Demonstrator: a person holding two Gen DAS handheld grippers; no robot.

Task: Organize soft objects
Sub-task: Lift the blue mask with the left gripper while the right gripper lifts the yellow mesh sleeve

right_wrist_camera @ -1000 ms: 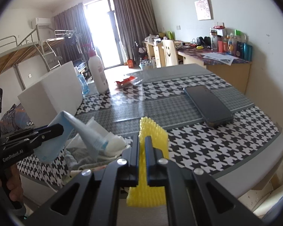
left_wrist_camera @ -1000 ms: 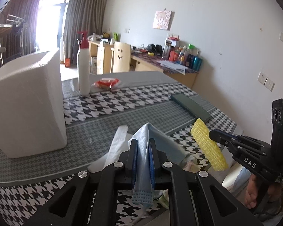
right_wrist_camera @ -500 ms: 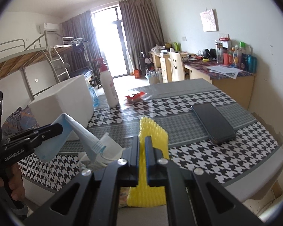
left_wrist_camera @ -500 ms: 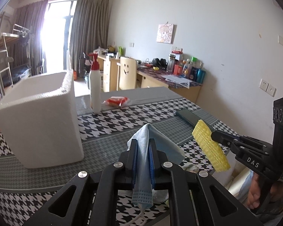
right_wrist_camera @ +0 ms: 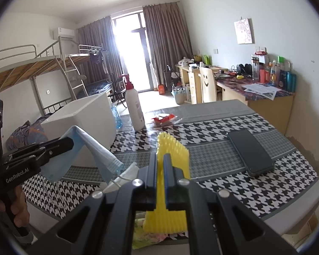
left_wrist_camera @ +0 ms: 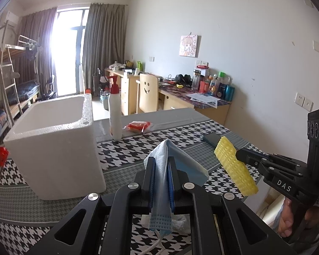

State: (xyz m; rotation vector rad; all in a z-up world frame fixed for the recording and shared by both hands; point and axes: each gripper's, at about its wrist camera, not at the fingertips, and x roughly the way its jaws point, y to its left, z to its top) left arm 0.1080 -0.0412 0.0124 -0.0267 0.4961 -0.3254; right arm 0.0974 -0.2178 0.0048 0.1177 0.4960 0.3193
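Observation:
My left gripper (left_wrist_camera: 161, 165) is shut on a light blue face mask (left_wrist_camera: 181, 159), which hangs folded over the near edge of the table. The right wrist view shows the same mask (right_wrist_camera: 89, 146) held up at the left by that gripper (right_wrist_camera: 71, 142). My right gripper (right_wrist_camera: 160, 159) is shut on a yellow foam net sleeve (right_wrist_camera: 172, 146); in the left wrist view this sleeve (left_wrist_camera: 234, 165) sticks out of that gripper (left_wrist_camera: 238, 155) at the right. A white foam box (left_wrist_camera: 53, 146), open at the top, stands on the table to the left, beyond both grippers.
A houndstooth cloth covers the table (right_wrist_camera: 223, 125). On it stand a white pump bottle (left_wrist_camera: 115, 114), a red packet (left_wrist_camera: 138, 126) and a dark phone (right_wrist_camera: 249, 150). More soft items (right_wrist_camera: 125, 174) lie below the mask at the near edge. A desk and chair (left_wrist_camera: 147, 93) stand behind.
Both grippers have risen with the mask and the yellow sleeve still in them. The views tilted up, so the foam box's open top and more of the room show now.

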